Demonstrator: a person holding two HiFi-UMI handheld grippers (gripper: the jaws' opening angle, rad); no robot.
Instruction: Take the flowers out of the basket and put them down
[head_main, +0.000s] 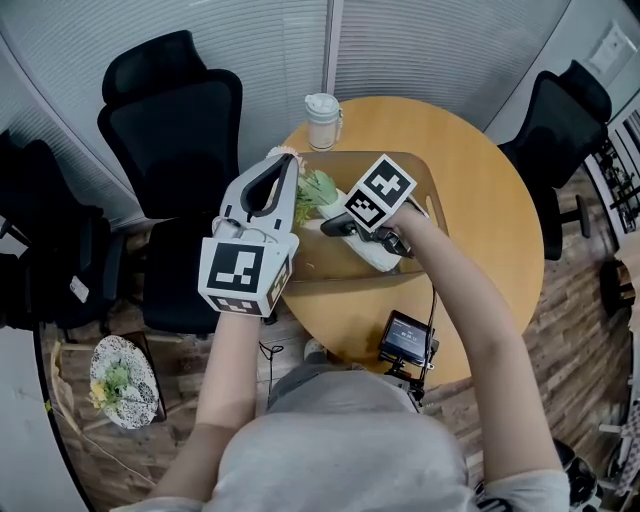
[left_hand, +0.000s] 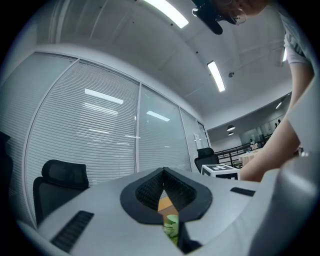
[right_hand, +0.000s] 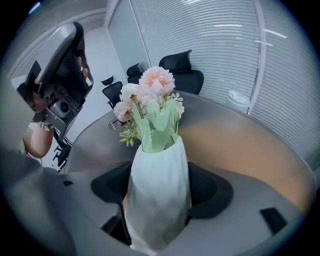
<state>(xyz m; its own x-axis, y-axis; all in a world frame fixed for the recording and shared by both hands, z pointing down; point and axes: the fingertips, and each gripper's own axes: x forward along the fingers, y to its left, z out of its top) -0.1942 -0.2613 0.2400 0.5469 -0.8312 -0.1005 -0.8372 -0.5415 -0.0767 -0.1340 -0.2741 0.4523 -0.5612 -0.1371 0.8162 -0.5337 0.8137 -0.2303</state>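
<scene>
Right gripper (right_hand: 159, 202) clamps the white-vased pink flower bunch (right_hand: 152, 95) at the clear brown basket (head_main: 432, 192), shut empty left gripper (head_main: 283, 166) crowding alongside, white lidded cup (head_main: 322, 120) at the round wooden table (head_main: 485, 160)'s far edge.

Right gripper (right_hand: 157, 202): the jaws are closed on either side of a white faceted vase (right_hand: 159, 175), held upright. The vase carries pink and white flowers (right_hand: 152, 92) with green leaves. Behind, the round wooden bench (right_hand: 240, 145) bears a lidded cup (right_hand: 238, 101) near its far right edge. A black office chair (right_hand: 182, 72) stands beyond.
</scene>
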